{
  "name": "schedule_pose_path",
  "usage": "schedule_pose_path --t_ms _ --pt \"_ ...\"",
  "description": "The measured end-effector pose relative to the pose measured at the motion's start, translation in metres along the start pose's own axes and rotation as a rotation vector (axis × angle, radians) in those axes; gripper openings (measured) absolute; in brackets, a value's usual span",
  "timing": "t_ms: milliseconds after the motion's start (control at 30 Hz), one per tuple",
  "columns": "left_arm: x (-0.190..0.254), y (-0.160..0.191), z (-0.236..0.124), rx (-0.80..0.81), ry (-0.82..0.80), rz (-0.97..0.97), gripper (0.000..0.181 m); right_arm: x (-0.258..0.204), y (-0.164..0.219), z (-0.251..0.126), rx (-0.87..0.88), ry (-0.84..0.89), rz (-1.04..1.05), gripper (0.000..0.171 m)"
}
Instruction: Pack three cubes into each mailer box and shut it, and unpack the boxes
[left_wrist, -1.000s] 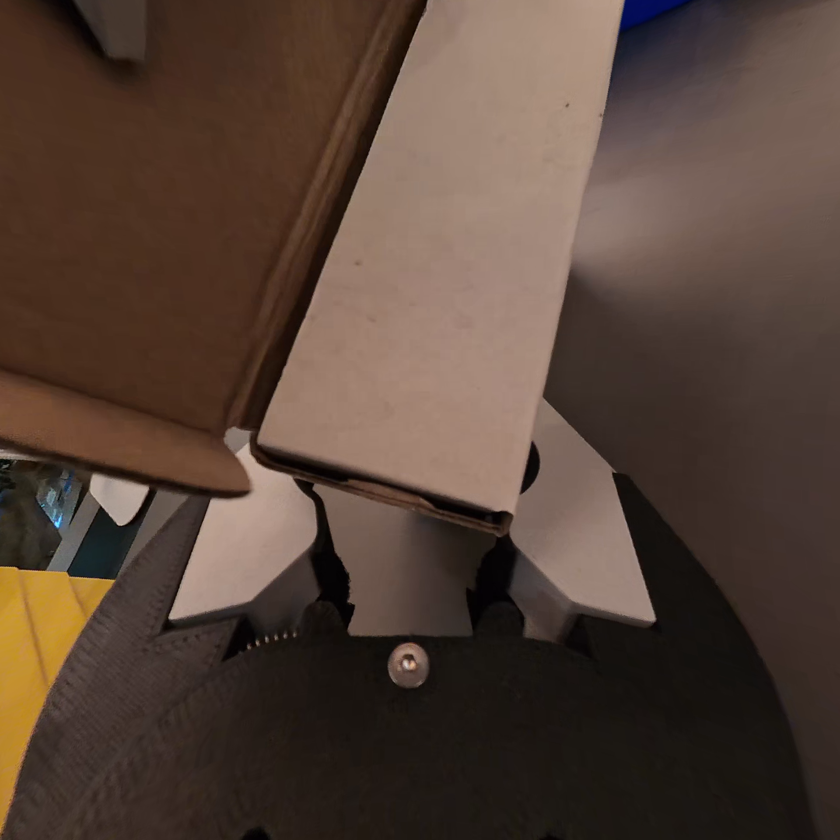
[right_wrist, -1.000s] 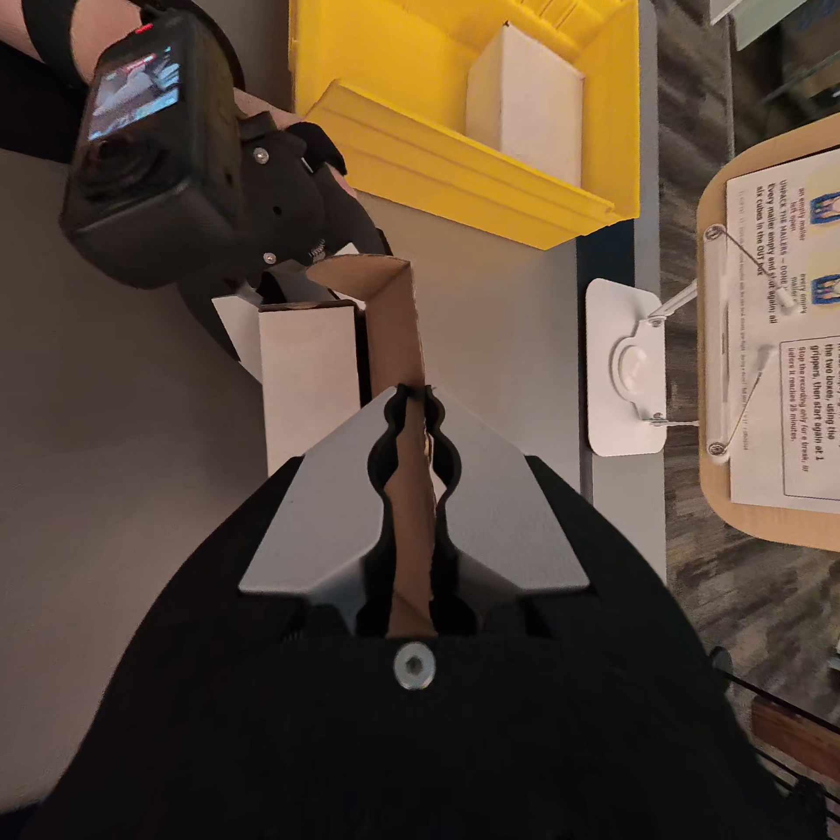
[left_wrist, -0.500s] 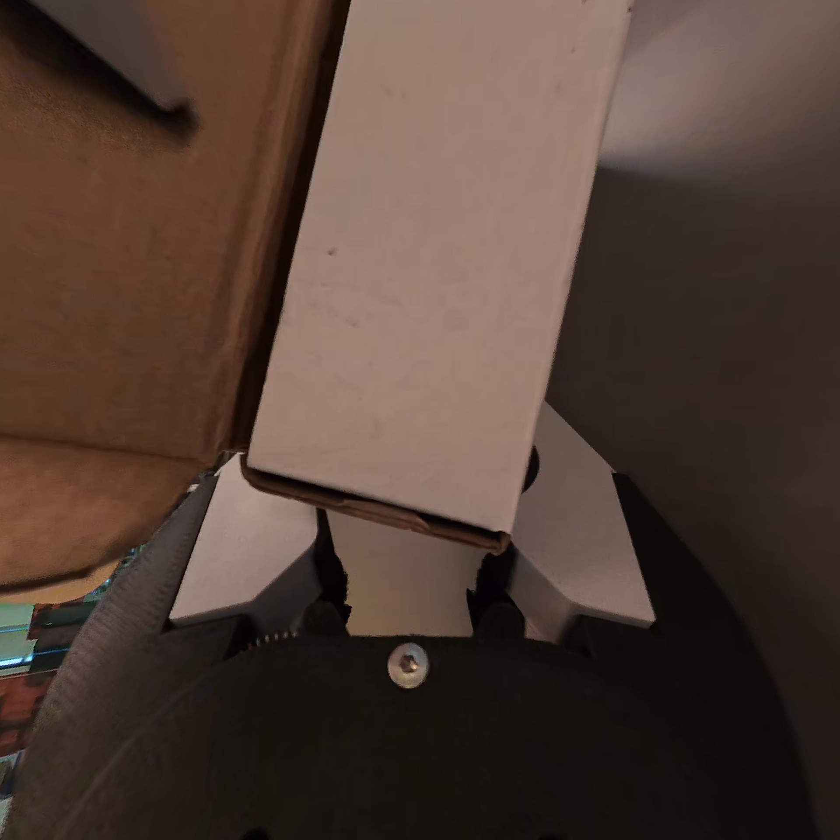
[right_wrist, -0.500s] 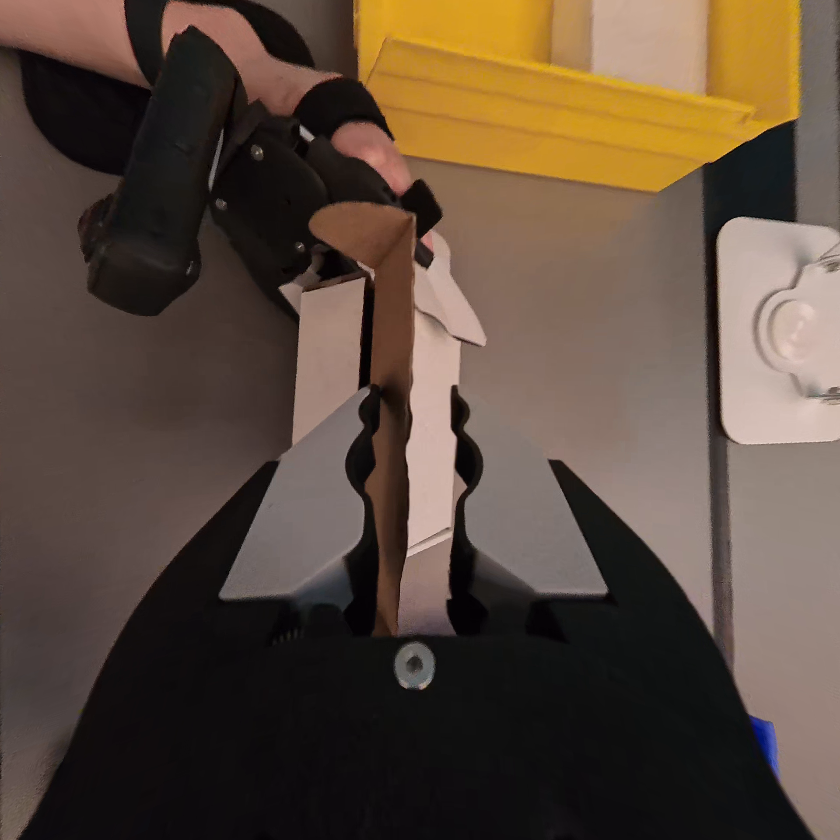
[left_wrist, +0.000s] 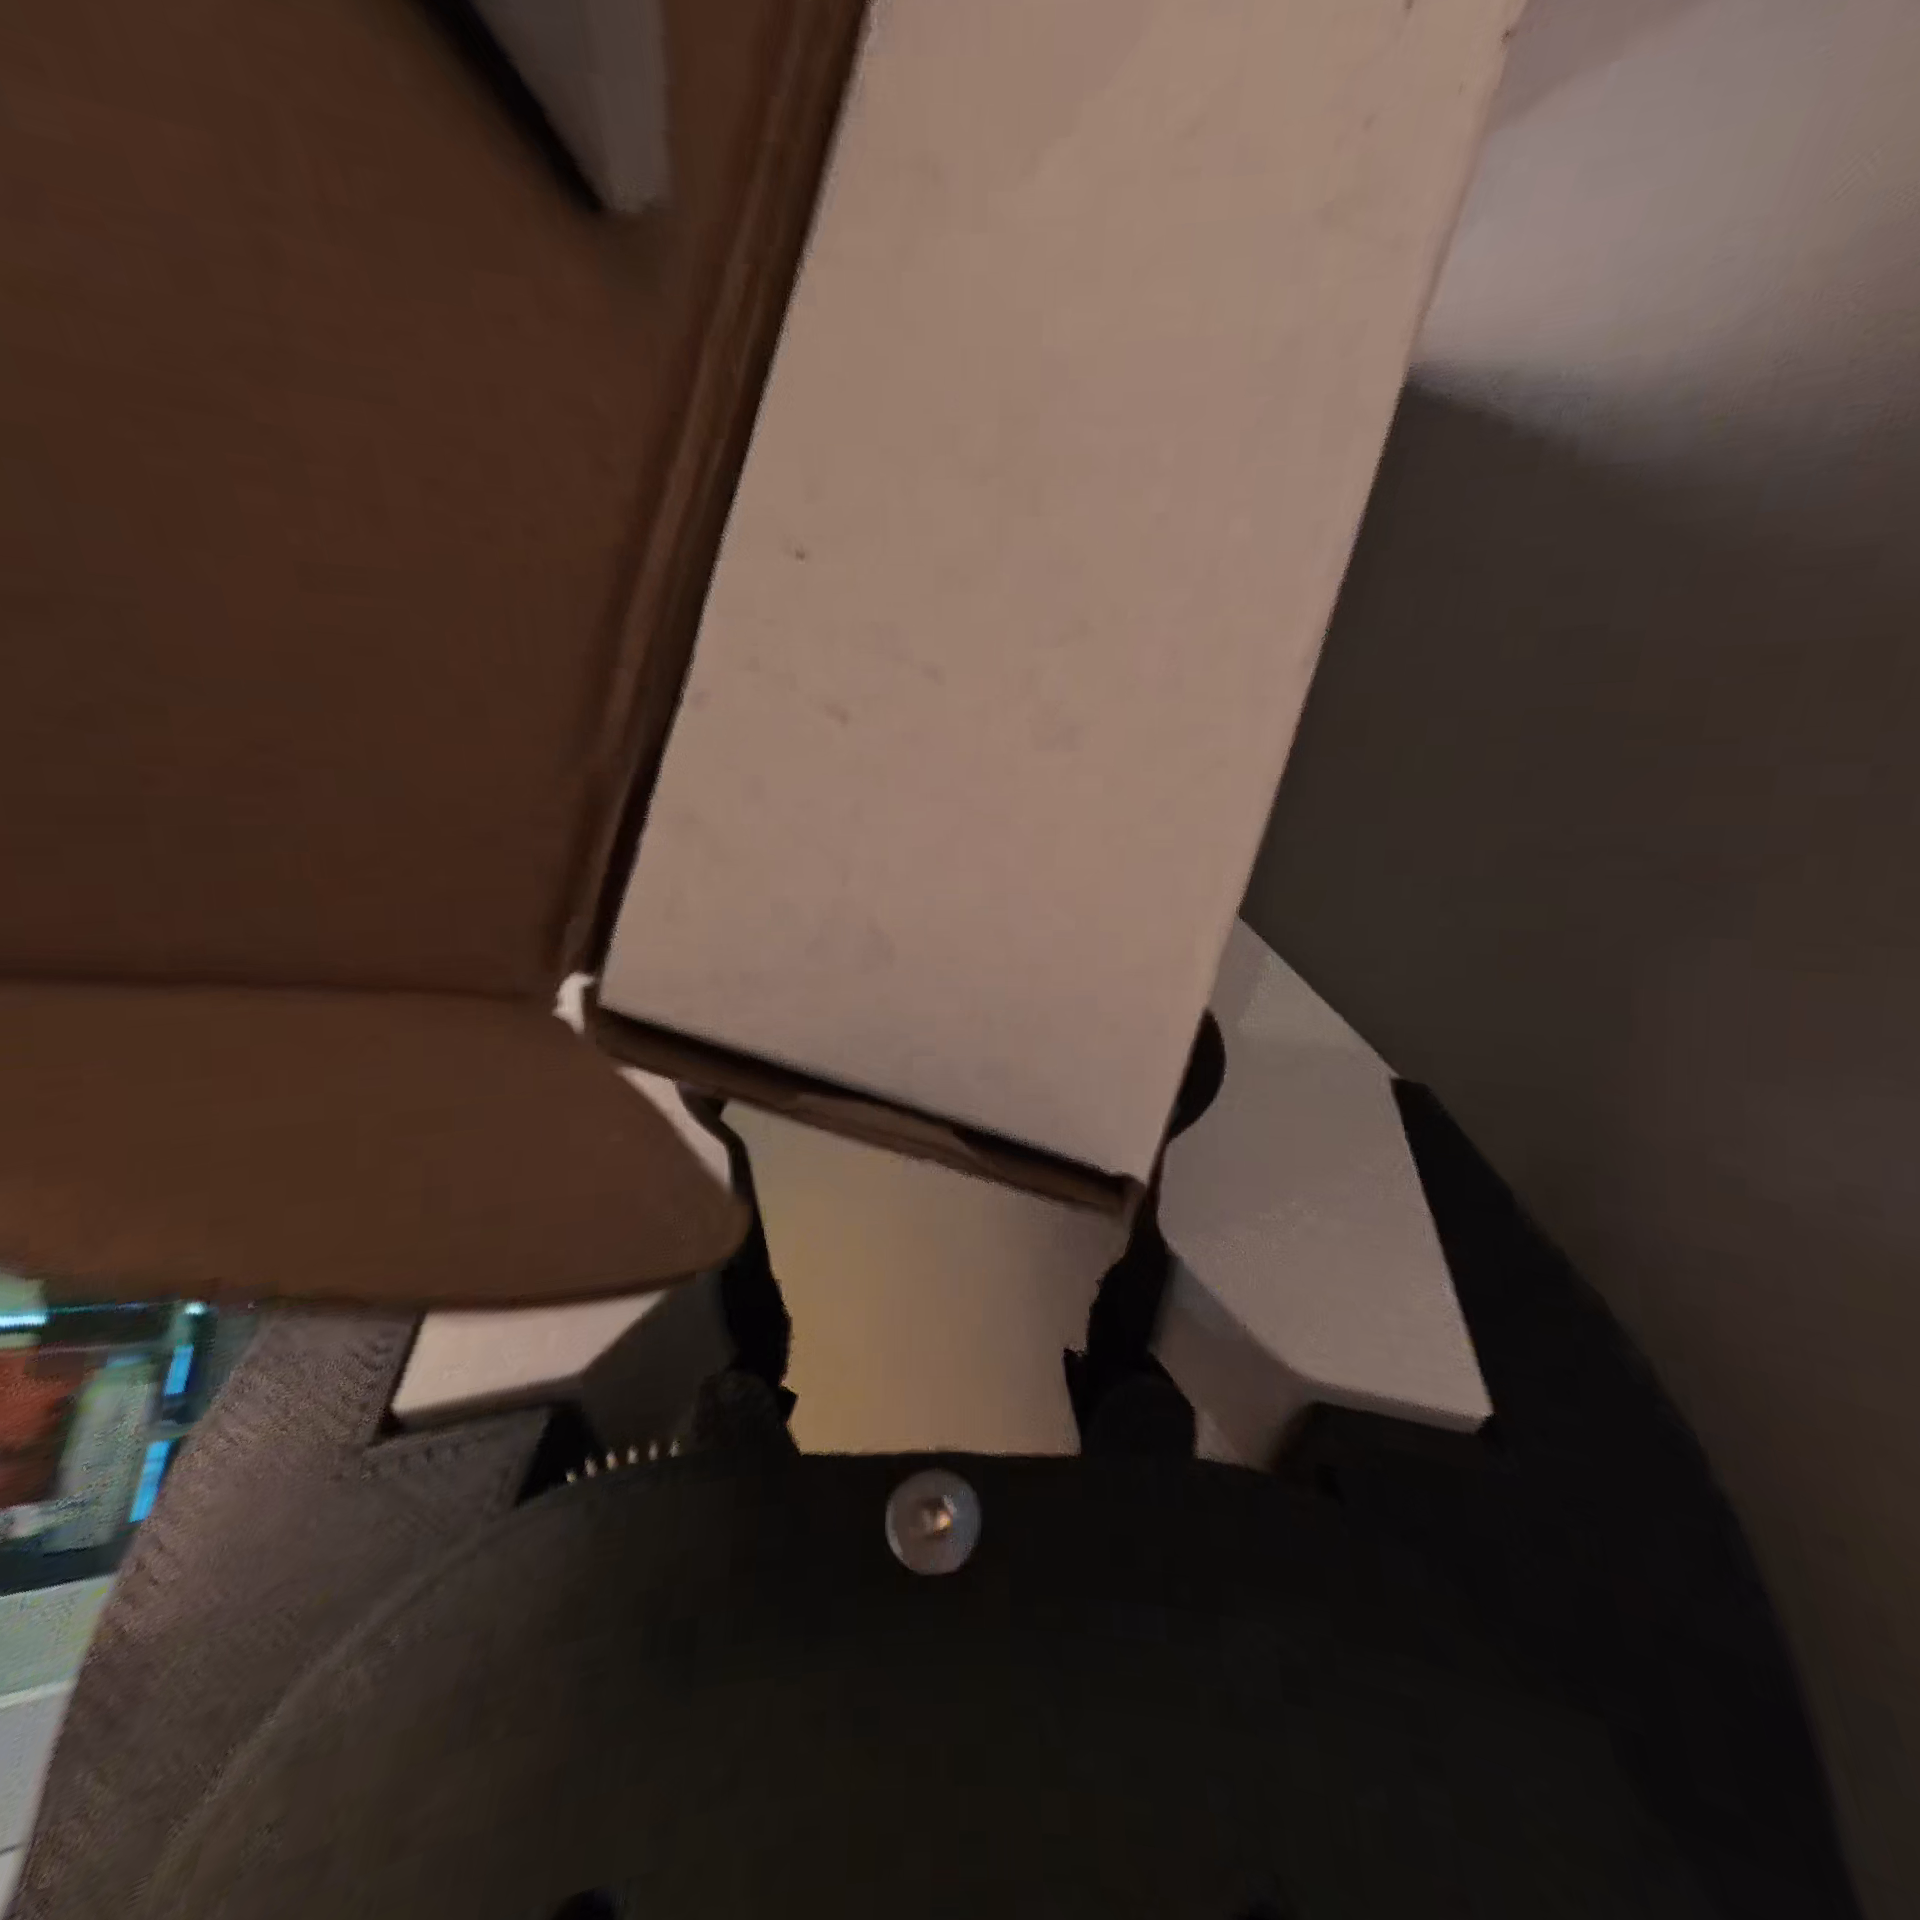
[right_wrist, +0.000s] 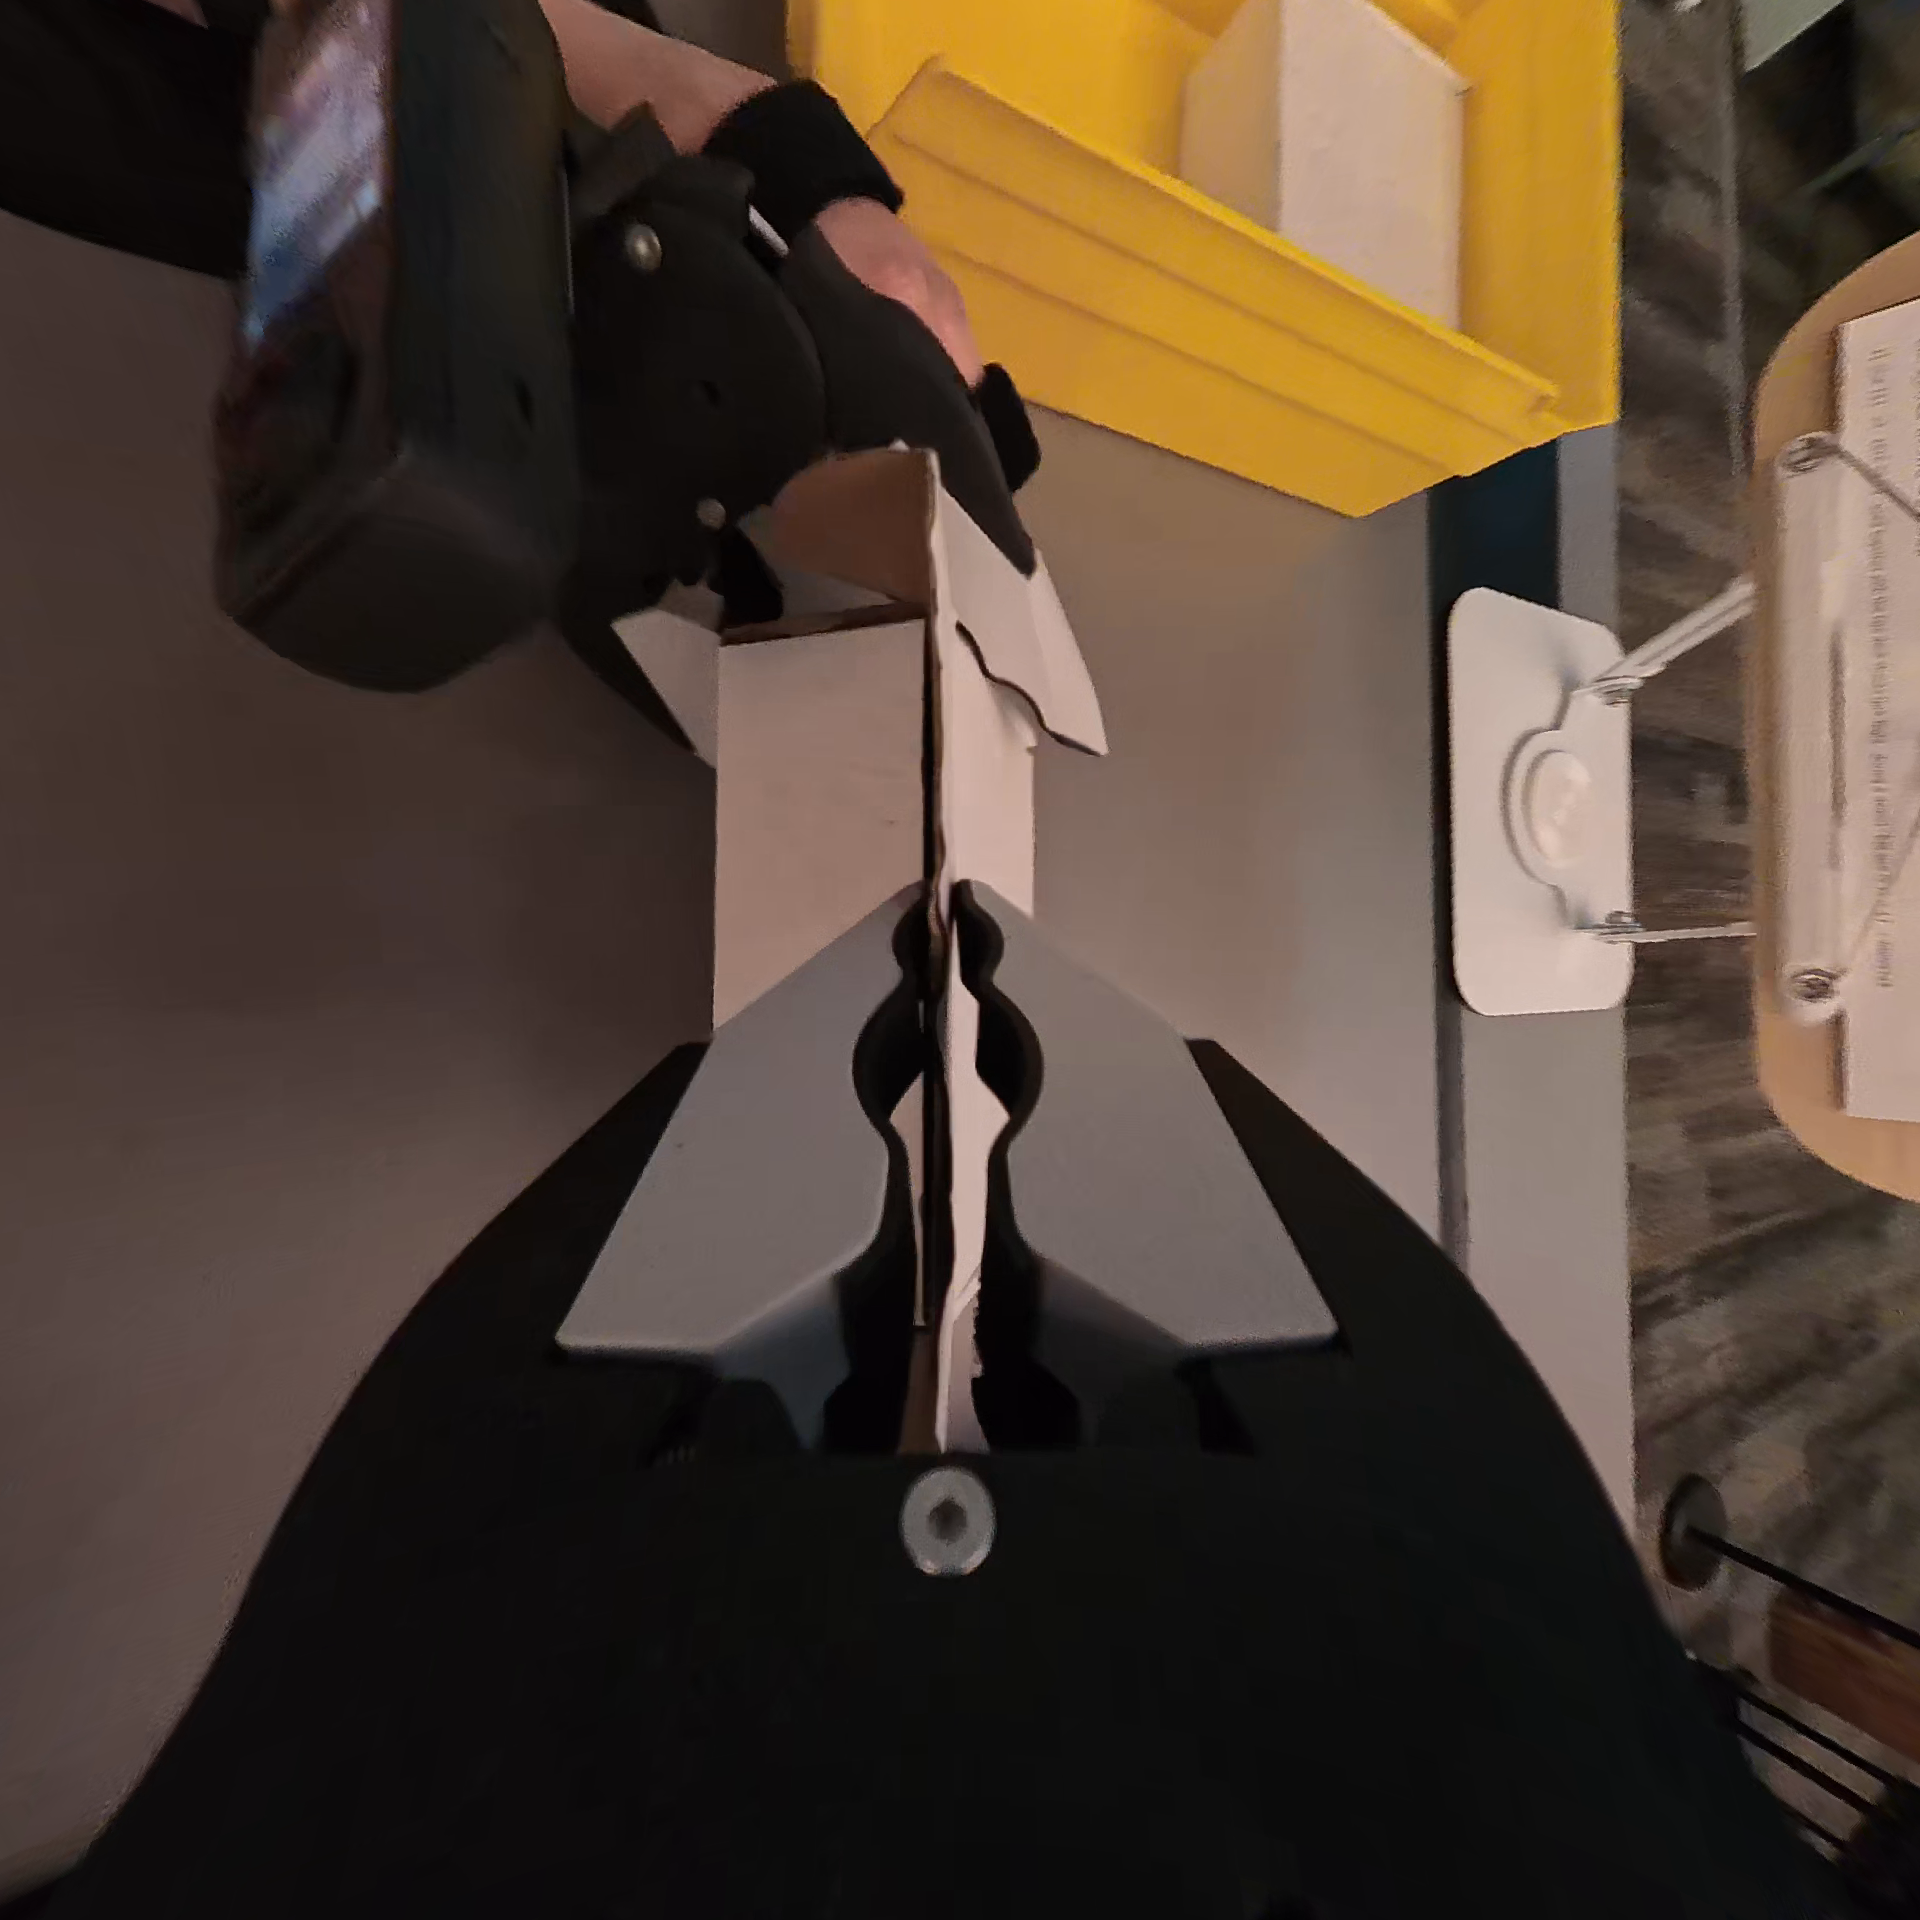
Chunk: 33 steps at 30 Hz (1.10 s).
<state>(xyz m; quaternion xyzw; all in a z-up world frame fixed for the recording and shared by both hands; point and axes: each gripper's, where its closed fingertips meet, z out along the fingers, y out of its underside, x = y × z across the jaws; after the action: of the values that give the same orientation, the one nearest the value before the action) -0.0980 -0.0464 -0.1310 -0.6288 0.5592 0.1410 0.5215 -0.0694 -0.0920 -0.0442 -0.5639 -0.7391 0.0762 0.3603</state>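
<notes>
Mailer box (right_wrist: 821, 790), a narrow white cardboard carton with a brown inside, lies on the grey table (right_wrist: 312, 935) just in front of the yellow plastic bin (right_wrist: 1195, 301), with a gripper at each end. You hold its hinged lid panel (right_wrist: 940, 790) edge-on in the right gripper (right_wrist: 948, 904), fingers pinching the panel. At the far end of the box, the left gripper (left_wrist: 935, 1195) has its fingers spread astride the box end; whether they press the walls cannot be told. A second white box (right_wrist: 1340, 156) stands inside the bin. The lid stands upright, so the box is open; whether cubes are inside is hidden. Judged step: swinging the lid. Next, steady the box end and guide the lid along its hinge.
</notes>
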Motion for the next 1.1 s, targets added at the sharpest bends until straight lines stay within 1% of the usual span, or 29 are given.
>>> schedule_pose_path --t_ms 33,100,267,400,500,600,633,667,733,767,800,867,967,1067,1100 --pt "-0.001 -0.002 -0.003 0.010 0.013 -0.036 0.084 0.002 0.000 0.001 0.008 0.027 -0.005 0.002" --pt "-0.004 -0.009 -0.009 0.043 0.040 -0.100 0.087 0.006 0.001 0.001 0.021 0.058 -0.001 0.001" --pt "-0.014 -0.015 -0.027 0.110 0.077 -0.220 0.100 0.007 0.001 0.001 0.059 0.058 0.040 0.001" --pt "-0.026 -0.020 -0.044 0.146 0.011 -0.279 0.106 0.010 0.001 0.002 0.068 0.073 0.046 0.002" --pt "-0.040 -0.034 -0.063 0.226 -0.079 -0.302 0.109 0.015 0.003 0.003 0.058 0.090 0.043 0.002" --pt "-0.059 -0.065 -0.100 0.397 -0.231 -0.244 0.090 0.017 0.003 0.004 0.052 0.088 0.040 0.001" --pt "-0.060 -0.079 -0.115 0.458 -0.259 -0.209 0.089 0.017 0.003 0.004 0.049 0.086 0.041 0.001" --pt "-0.056 -0.093 -0.127 0.516 -0.262 -0.173 0.086 0.018 0.003 0.004 0.047 0.088 0.040 0.001" --pt "-0.034 -0.115 -0.136 0.589 -0.187 -0.129 0.086 0.019 0.003 0.004 0.049 0.088 0.043 0.001" --pt "-0.023 -0.119 -0.131 0.577 -0.146 -0.119 0.086 0.019 0.003 0.004 0.053 0.084 0.048 0.001" --pt "-0.015 -0.118 -0.120 0.532 -0.118 -0.103 0.086 0.018 0.003 0.004 0.058 0.079 0.053 0.001" --pt "-0.004 -0.109 -0.094 0.416 -0.092 -0.051 0.087 0.018 0.003 0.004 0.063 0.068 0.061 0.001" --pt "0.012 -0.095 -0.061 0.279 -0.051 0.023 0.082 0.019 0.003 0.004 0.058 0.063 0.066 0.001" --pt "0.018 -0.079 -0.039 0.162 -0.030 0.009 0.081 0.019 0.003 0.004 0.047 0.058 0.059 0.001" --pt "0.018 -0.077 -0.036 0.147 -0.044 0.008 0.082 0.021 0.004 0.004 0.038 0.069 0.053 0.001"
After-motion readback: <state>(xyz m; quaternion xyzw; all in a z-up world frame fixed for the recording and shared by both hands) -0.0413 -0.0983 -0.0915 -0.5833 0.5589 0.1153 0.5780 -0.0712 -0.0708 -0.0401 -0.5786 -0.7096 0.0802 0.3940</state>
